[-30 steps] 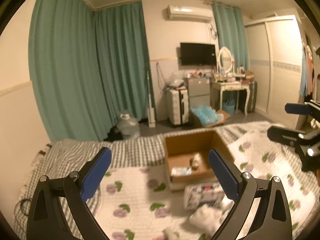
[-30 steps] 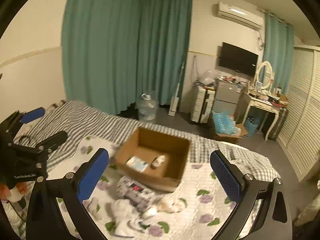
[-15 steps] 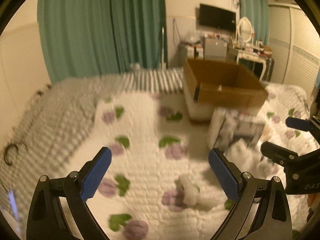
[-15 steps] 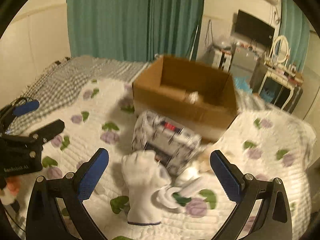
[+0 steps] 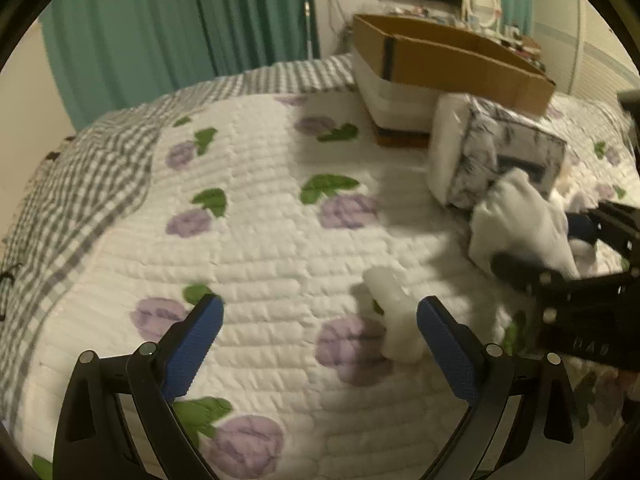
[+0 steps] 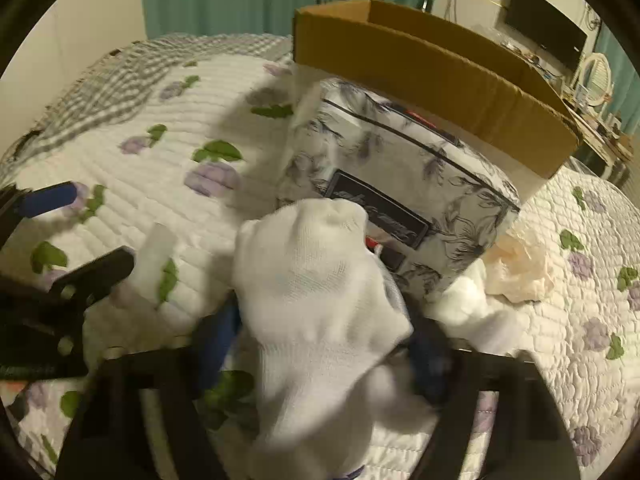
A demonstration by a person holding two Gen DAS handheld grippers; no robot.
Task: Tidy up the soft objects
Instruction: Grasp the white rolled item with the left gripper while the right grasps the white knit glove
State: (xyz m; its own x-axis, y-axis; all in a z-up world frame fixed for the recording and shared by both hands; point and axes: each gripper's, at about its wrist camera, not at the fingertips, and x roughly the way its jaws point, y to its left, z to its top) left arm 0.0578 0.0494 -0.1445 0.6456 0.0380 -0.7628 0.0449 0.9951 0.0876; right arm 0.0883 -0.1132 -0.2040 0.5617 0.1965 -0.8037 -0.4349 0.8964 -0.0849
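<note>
A white sock (image 6: pixel 320 300) lies on the floral quilt between the blue pads of my right gripper (image 6: pixel 320 344), whose jaws press its sides. It also shows in the left wrist view (image 5: pixel 524 220). My left gripper (image 5: pixel 318 324) is open, low over the quilt, with a small white soft roll (image 5: pixel 394 320) just inside its right finger. A patterned tissue pack (image 6: pixel 400 184) lies behind the sock. The open cardboard box (image 6: pixel 432 68) stands behind the pack.
A crumpled cream cloth (image 6: pixel 520 272) and more white fabric (image 6: pixel 472 312) lie right of the sock. The grey checked blanket (image 5: pixel 100 152) covers the bed's far left. Green curtains (image 5: pixel 180 20) hang behind the bed.
Both grippers dropped down to the quilt. The right one moved in around the white sock and narrowed on it. The left one came up to the small white roll.
</note>
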